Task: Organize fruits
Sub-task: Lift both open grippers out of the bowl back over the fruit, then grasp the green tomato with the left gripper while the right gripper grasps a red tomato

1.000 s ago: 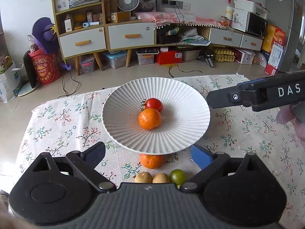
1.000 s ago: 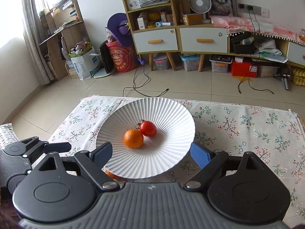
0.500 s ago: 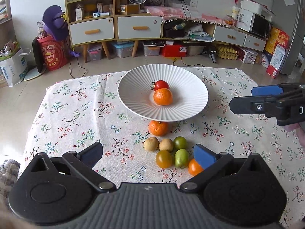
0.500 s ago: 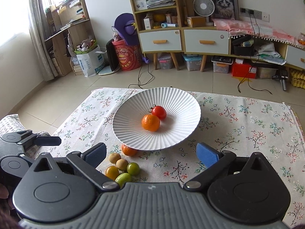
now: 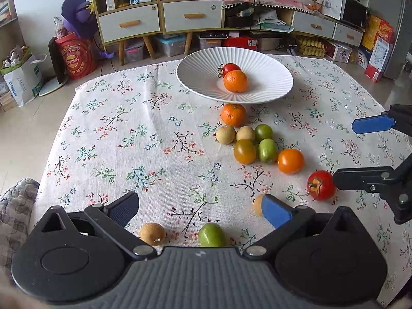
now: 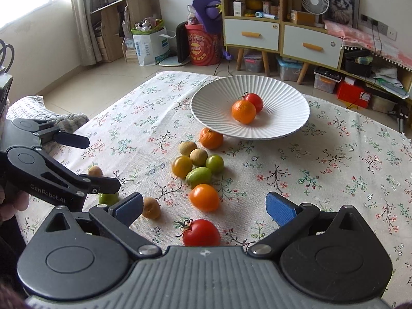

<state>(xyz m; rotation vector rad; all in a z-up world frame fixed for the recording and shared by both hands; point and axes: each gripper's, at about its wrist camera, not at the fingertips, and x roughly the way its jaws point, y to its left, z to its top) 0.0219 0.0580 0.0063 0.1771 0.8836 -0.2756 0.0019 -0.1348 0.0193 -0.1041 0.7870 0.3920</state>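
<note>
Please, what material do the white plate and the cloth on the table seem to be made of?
The plate looks like glazed ceramic, possibly porcelain: white, stiff, with fine ribs running to the rim and a soft sheen. The cloth looks like woven cotton or linen, matte cream with a printed flower pattern; its weave is faintly visible and its edge hangs softly.

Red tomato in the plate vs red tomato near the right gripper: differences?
The plate tomato sits in the white plate touching a mandarin; the near tomato lies alone on the tablecloth. The near tomato lies between the right gripper's open fingers. Both are red and stemmed.
</note>
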